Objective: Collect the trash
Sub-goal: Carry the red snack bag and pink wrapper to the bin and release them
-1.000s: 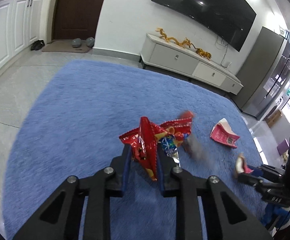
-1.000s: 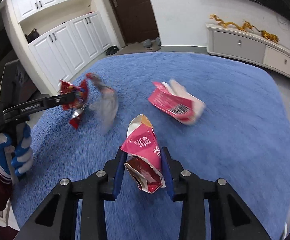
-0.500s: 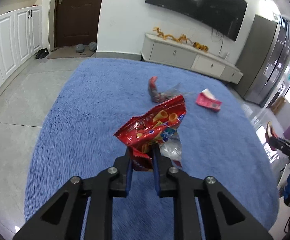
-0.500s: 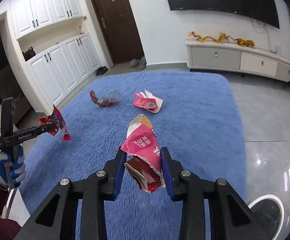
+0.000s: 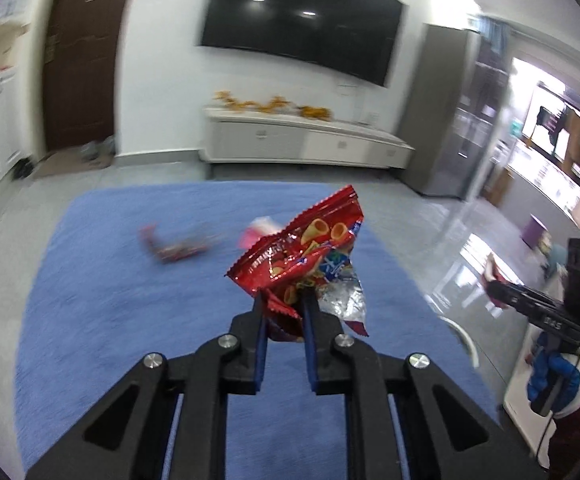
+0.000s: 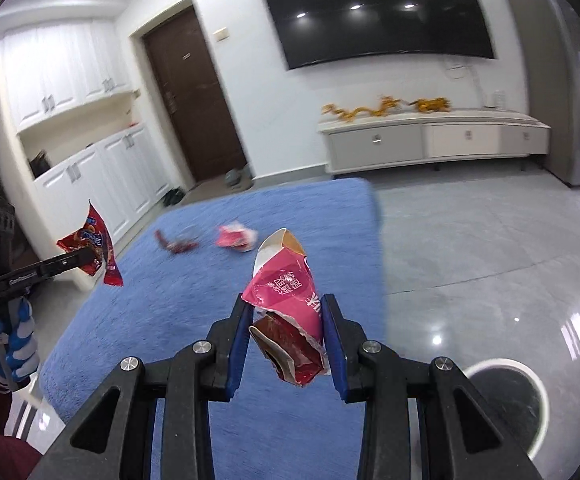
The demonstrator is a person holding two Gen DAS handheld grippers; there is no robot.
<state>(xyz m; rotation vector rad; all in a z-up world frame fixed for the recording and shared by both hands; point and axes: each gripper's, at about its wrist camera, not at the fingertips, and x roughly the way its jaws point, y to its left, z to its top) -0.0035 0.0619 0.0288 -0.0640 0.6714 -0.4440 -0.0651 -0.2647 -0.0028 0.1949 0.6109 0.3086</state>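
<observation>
Both hands lifted up, away from the blue rug (image 5: 130, 300).
The left gripper (image 5: 282, 312) pinches the red snack bag (image 5: 301, 252); the right gripper (image 6: 286, 320) squeezes the pink wrapper (image 6: 286, 292). Round bin (image 6: 505, 396) now close; two wrappers (image 6: 210, 240) left behind.

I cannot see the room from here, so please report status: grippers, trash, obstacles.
Left gripper shut on red snack bag. Right gripper shut on pink wrapper. Two more pieces on blue rug. White bin lower right; path open.
</observation>
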